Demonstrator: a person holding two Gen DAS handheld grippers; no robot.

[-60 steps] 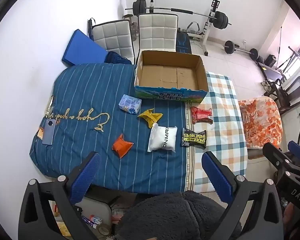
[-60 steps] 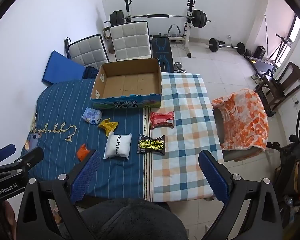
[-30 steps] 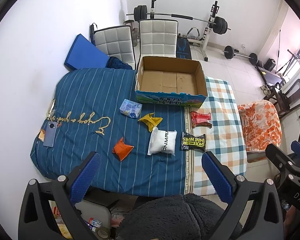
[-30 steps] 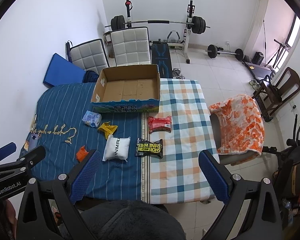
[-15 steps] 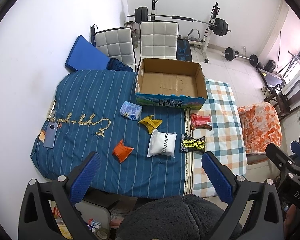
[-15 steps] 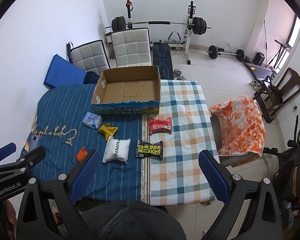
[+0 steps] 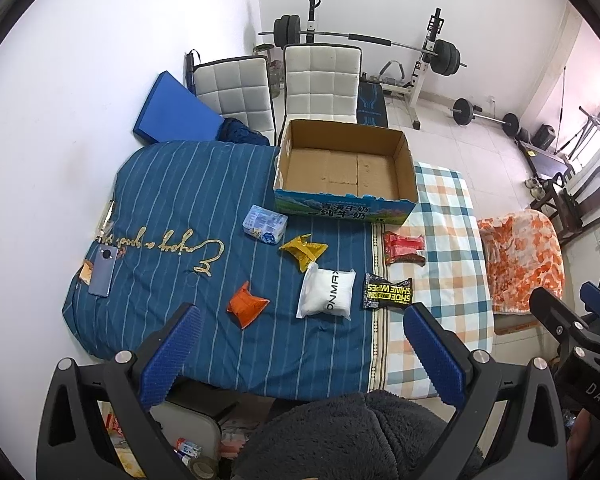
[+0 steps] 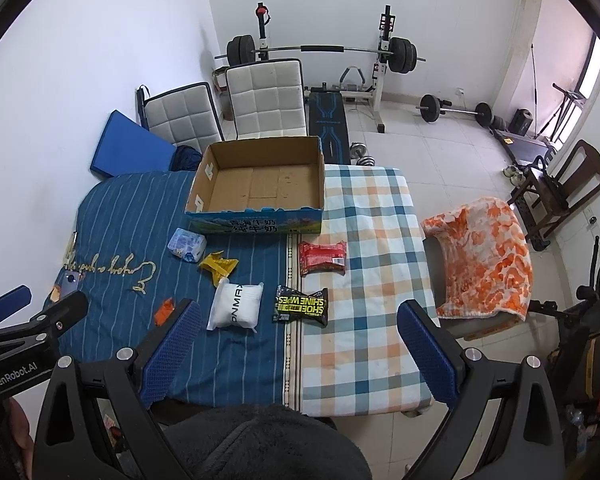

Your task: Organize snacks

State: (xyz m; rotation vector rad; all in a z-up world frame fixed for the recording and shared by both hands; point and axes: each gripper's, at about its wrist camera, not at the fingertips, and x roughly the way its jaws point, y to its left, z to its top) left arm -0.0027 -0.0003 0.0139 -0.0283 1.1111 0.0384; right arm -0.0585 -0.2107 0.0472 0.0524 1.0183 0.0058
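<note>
We count six snack packets [image 7: 327, 295] on the bed [image 7: 172, 200], at 6 o'clock from one empty cardboard box [image 7: 342, 168]. Our left gripper [image 7: 300, 348] and right gripper [image 8: 300, 344] both hold their fingers wide apart, gripping nothing.

1. The left gripper [image 7: 298, 350] is held high above the near edge of the bed [image 7: 172, 200], its blue-padded fingers [image 7: 170, 354] spread wide with nothing between them.
2. The right gripper [image 8: 298, 346] hangs over the same near edge, jaws equally wide and empty.

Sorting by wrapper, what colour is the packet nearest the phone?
Orange packet, clearest in the left wrist view.
</note>
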